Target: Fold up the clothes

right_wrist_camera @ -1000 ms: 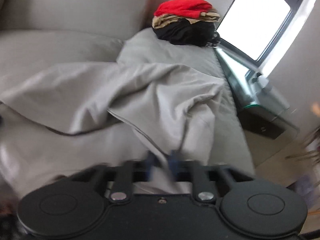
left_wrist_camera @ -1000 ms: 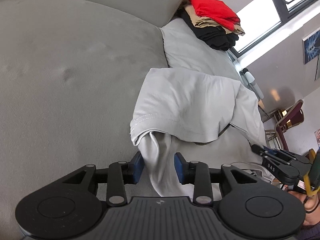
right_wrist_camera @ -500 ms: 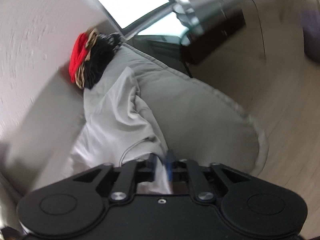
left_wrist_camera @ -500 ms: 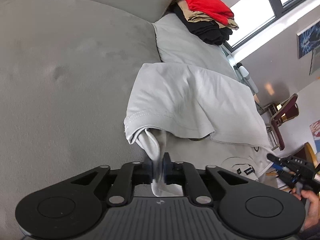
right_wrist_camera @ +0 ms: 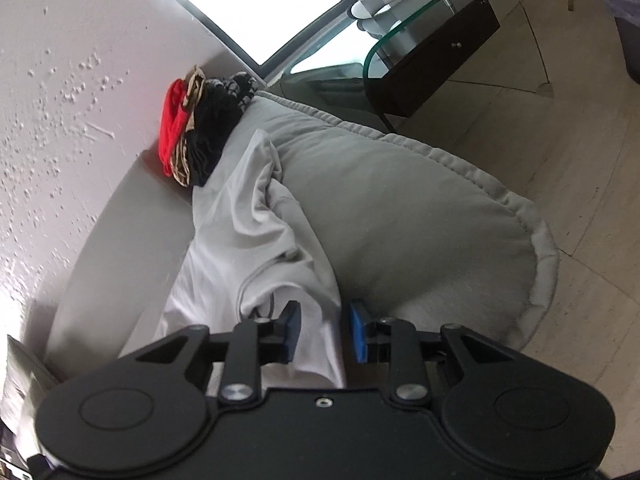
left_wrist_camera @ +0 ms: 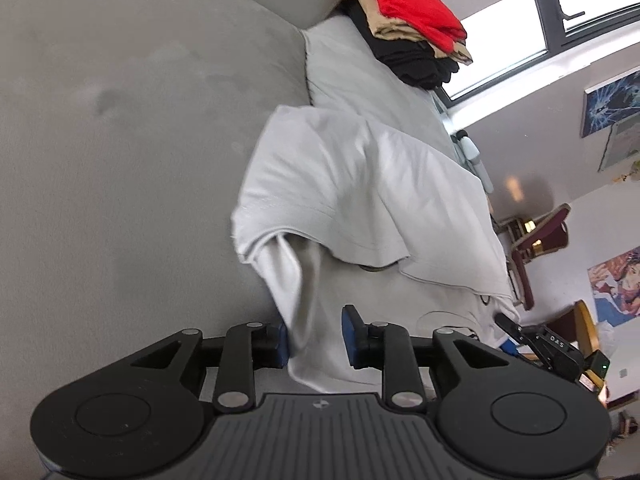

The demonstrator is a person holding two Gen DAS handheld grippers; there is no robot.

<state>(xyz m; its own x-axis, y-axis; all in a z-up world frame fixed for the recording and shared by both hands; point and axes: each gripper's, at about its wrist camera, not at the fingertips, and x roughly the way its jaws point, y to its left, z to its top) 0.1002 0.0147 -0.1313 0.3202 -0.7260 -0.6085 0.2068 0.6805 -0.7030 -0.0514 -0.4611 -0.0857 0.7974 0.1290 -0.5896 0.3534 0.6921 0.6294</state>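
Note:
A light grey garment (left_wrist_camera: 360, 184) lies partly folded on the grey sofa (left_wrist_camera: 120, 140). One corner of it runs down between the blue pads of my left gripper (left_wrist_camera: 314, 340), whose jaws stand open around the cloth. In the right wrist view the same garment (right_wrist_camera: 240, 236) lies along the sofa seat, and a strip of it passes between the blue pads of my right gripper (right_wrist_camera: 324, 330), which is also open. The right gripper also shows at the lower right of the left wrist view (left_wrist_camera: 536, 344).
A stack of folded clothes, red on tan on black (left_wrist_camera: 416, 32), sits at the far end of the sofa by the window; it also shows in the right wrist view (right_wrist_camera: 196, 128). A glass side table (right_wrist_camera: 440, 40) and tiled floor (right_wrist_camera: 580, 200) lie beyond the sofa's edge. Chairs (left_wrist_camera: 536, 240) stand at the right.
Both grippers were shut on the garment's corners half a second ago and have now opened, so the cloth sits loose between their pads. The garment's fold has settled on the sofa.

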